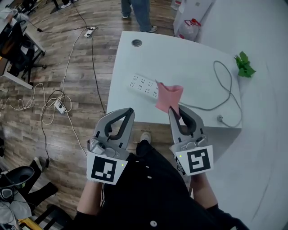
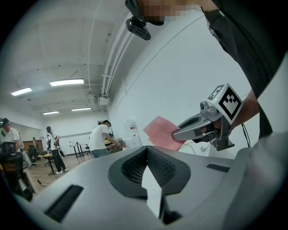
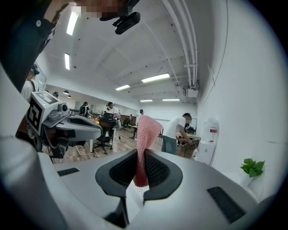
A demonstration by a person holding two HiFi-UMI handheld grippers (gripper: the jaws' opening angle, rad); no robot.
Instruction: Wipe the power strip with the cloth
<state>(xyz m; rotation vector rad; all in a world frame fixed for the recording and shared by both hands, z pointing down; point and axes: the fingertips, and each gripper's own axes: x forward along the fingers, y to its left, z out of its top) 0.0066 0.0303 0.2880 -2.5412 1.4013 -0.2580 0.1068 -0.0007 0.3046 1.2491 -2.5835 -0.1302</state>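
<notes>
A white power strip (image 1: 144, 85) lies on the white table (image 1: 180, 58) near its left front edge. My right gripper (image 1: 174, 109) is shut on a pink cloth (image 1: 168, 96), which stands up from the jaws just right of the strip's near end. In the right gripper view the cloth (image 3: 146, 134) is pinched in the right gripper (image 3: 141, 158). My left gripper (image 1: 129, 111) is shut with nothing in it, held off the table's front edge. In the left gripper view, past the left gripper (image 2: 148, 156), the cloth (image 2: 161, 132) and the right gripper (image 2: 181, 133) show.
A grey cable (image 1: 225, 87) loops over the table's right part and ends in a plug (image 1: 220, 119). A green plant sprig (image 1: 244, 65) lies at the far right, a round grommet (image 1: 137, 43) at the far left. Cables (image 1: 58, 101) trail on the wooden floor. A person's legs (image 1: 139, 13) stand beyond the table.
</notes>
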